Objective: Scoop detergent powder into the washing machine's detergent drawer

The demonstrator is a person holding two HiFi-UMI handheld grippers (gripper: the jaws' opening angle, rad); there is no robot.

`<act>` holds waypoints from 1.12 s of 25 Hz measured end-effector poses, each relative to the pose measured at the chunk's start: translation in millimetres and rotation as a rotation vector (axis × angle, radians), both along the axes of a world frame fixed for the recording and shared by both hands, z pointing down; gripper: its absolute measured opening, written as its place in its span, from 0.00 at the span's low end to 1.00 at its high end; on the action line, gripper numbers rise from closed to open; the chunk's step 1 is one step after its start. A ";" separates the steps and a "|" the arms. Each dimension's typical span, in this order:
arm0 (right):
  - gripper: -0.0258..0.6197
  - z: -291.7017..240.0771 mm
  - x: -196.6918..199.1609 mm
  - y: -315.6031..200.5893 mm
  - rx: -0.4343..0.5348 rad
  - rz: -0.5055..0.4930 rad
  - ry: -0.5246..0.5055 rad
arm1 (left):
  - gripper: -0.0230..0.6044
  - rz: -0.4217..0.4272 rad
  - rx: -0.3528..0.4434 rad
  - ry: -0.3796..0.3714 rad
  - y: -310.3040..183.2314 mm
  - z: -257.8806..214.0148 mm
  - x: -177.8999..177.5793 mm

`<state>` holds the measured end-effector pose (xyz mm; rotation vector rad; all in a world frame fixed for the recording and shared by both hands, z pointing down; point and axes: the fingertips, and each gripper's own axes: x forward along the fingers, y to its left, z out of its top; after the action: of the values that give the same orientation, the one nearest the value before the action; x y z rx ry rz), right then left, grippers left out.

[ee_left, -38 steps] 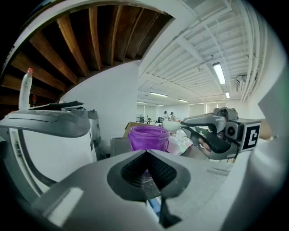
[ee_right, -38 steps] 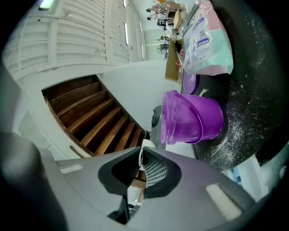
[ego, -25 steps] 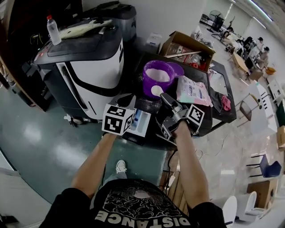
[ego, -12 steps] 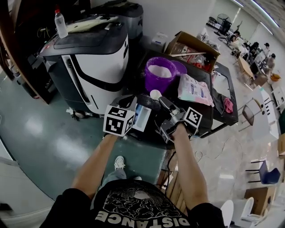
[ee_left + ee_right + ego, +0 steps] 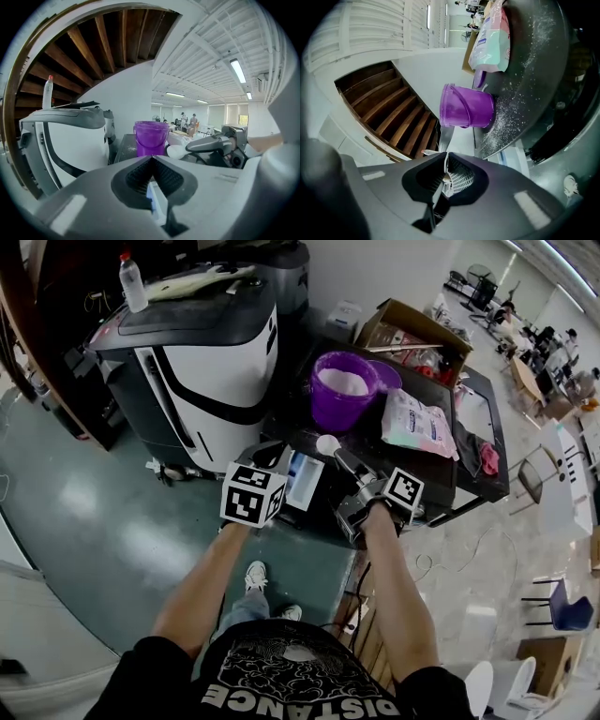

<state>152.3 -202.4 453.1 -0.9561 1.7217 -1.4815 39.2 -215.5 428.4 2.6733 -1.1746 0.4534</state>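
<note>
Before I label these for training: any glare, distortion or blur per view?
Head view: fisheye bending, glare patches on the floor. Left gripper view: dark vignette, bright ceiling lights, near jaws soft. Right gripper view: tilted, purple bucket sharp, near jaws soft.

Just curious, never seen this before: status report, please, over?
Left hand-held gripper shut on detergent drawer. Right hand-held gripper shut on scoop, powder loaded, beside drawer. Nothing between them.

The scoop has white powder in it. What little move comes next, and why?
Probably ease the scoop sideways over the open drawer and tip it there. The right gripper is shut on the scoop's handle. The scoop is full of powder and clear of the purple bucket, and the left gripper grips the drawer just beside it.
</note>
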 end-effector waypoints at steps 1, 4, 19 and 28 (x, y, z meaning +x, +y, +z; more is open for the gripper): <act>0.09 3.9 -1.2 0.2 -0.006 -0.005 0.009 | 0.05 -0.001 -0.004 -0.002 0.7 2.1 -0.9; 0.09 15.6 -3.5 -0.6 -0.023 -0.029 0.051 | 0.05 -0.001 -0.016 -0.008 2.3 8.8 -2.7; 0.09 59.6 -11.4 -1.4 -0.067 -0.079 0.185 | 0.05 0.012 -0.046 -0.045 9.1 31.7 -2.5; 0.09 77.1 -17.7 -4.1 -0.066 -0.156 0.359 | 0.05 0.017 -0.084 -0.077 12.3 53.3 -5.2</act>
<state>134.6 -206.5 530.3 -1.2042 2.0526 -1.5436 34.0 -203.2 481.7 2.6179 -1.1272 0.5998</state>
